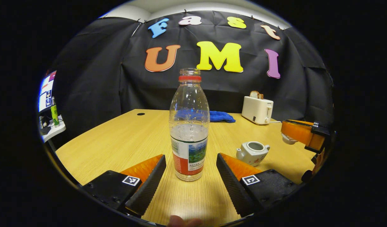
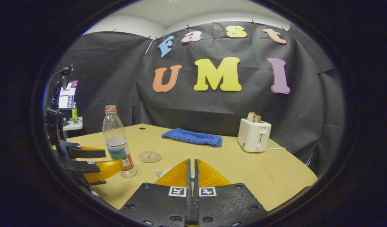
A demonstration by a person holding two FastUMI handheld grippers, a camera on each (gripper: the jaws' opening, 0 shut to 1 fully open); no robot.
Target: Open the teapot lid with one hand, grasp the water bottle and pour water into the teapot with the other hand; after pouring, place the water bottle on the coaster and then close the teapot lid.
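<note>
A clear water bottle (image 1: pixel 189 126), uncapped with a red neck ring and about a third full, stands upright on the table. My left gripper (image 1: pixel 190 156) is open, one finger on each side of the bottle's base, with small gaps to it. In the right gripper view the same bottle (image 2: pixel 119 142) stands by the left gripper (image 2: pixel 113 158). The white teapot (image 1: pixel 252 153) sits lidless to the right. Above and to the right of it, my right gripper (image 1: pixel 289 137) holds the white lid (image 1: pixel 288 139) in the air. In its own view the right gripper (image 2: pixel 192 160) is shut, the lid mostly hidden. A round coaster (image 2: pixel 149 156) lies behind the bottle.
A white toaster (image 2: pixel 254 135) with bread stands at the back right, and a blue cloth (image 2: pixel 193 137) lies at the back centre. The wooden table (image 1: pixel 117 142) ends at the left, where a side shelf holds a green bottle (image 2: pixel 74 114) and a screen. A fingertip (image 1: pixel 184 221) shows at the bottom.
</note>
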